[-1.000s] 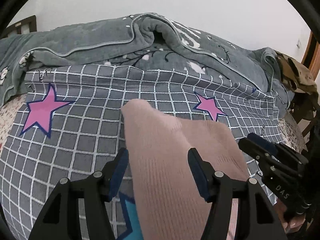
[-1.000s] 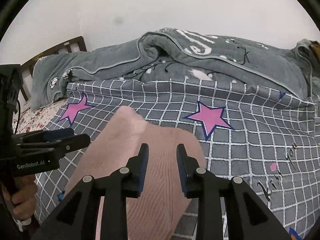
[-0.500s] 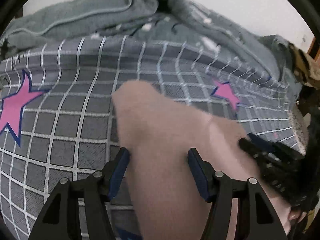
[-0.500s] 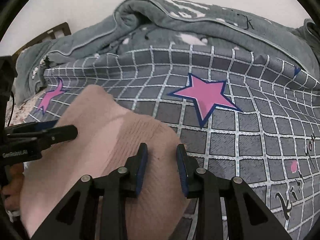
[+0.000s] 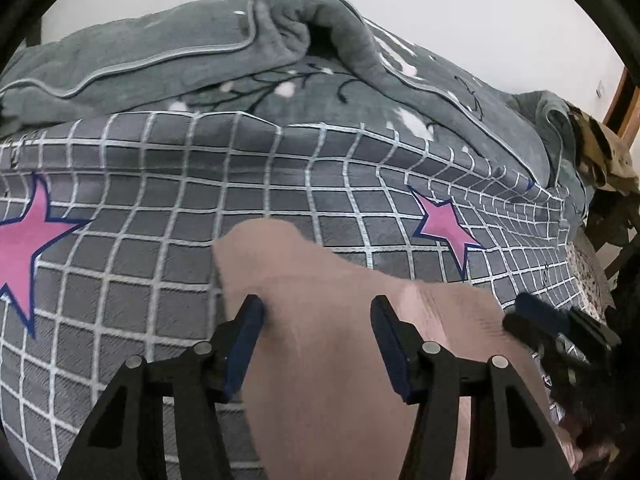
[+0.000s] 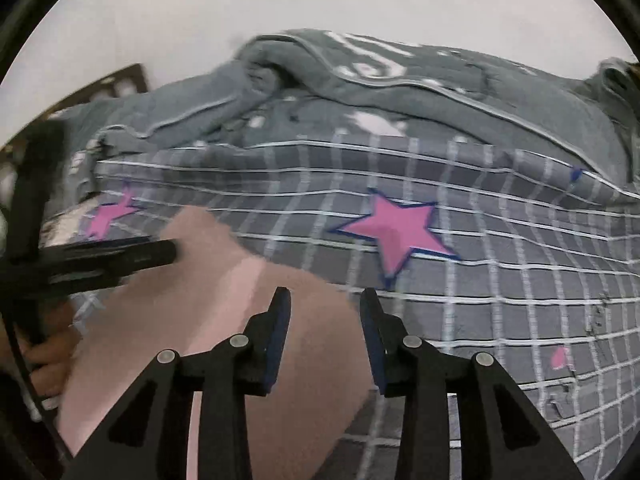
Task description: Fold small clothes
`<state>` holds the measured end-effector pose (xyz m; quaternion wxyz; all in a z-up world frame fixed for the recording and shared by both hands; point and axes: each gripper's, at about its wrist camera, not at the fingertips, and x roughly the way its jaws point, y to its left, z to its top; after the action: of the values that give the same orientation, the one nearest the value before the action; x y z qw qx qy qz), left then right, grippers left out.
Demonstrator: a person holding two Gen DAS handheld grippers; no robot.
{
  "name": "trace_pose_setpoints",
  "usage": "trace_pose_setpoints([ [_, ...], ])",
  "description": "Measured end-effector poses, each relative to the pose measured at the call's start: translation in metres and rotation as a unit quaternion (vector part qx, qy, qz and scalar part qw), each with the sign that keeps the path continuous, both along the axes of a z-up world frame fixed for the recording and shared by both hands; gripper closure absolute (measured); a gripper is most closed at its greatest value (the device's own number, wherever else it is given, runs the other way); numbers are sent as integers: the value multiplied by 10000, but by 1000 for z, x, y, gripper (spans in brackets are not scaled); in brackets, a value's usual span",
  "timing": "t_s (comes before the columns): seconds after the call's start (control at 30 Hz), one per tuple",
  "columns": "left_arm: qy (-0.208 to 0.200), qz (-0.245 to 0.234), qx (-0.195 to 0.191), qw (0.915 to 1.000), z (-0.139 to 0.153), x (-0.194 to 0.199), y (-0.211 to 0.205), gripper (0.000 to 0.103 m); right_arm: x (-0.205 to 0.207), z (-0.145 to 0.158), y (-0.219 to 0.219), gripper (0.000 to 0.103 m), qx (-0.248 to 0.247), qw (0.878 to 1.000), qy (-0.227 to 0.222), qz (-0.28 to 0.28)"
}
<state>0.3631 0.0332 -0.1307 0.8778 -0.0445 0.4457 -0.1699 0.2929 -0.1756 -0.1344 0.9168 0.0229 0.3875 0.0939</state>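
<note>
Pink knit garment (image 5: 340, 360) on checked bed cover (image 5: 160, 200); left tool (image 5: 316, 340) closing, right tool (image 6: 324, 332) opening, both unclenched w/ cloth between.

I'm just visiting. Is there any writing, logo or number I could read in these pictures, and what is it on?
No text here can be read as words.
White lettering on the grey blanket, near its top fold: blurred, unreadable.
Dark scribbled script on the checked sheet, towards its right side in the right wrist view: too small and blurred to read.
</note>
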Motion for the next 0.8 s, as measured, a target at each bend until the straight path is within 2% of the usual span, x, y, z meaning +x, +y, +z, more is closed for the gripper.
trace_pose_setpoints([
  [0.1,82,1,250,9997,-8,4,-5,56,1,-14,7,67,55,9994,246,224],
  [0.17,191,107,423,9989,-14,8,-4,61,7,-30,8,67,-131,9987,490,86],
  [0.27,166,149,479,9986,-13,4,-2,62,7,-31,-2,67,122,9980,619,-77],
  [0.33,129,180,521,9984,-8,-2,0,62,-4,-15,-6,67,82,9988,440,-200],
  [0.43,209,217,337,9990,-1,-16,9,62,-27,10,-10,67,169,9995,132,-233],
  [0.57,183,321,104,9993,9,-41,20,63,-66,38,0,67,472,9984,-312,52],
  [0.7,11,403,-51,9992,17,-81,28,62,-110,40,33,67,301,9959,-739,419],
  [0.8,-47,255,-136,9996,13,-108,27,62,-130,22,48,67,19,9940,-961,528],
])
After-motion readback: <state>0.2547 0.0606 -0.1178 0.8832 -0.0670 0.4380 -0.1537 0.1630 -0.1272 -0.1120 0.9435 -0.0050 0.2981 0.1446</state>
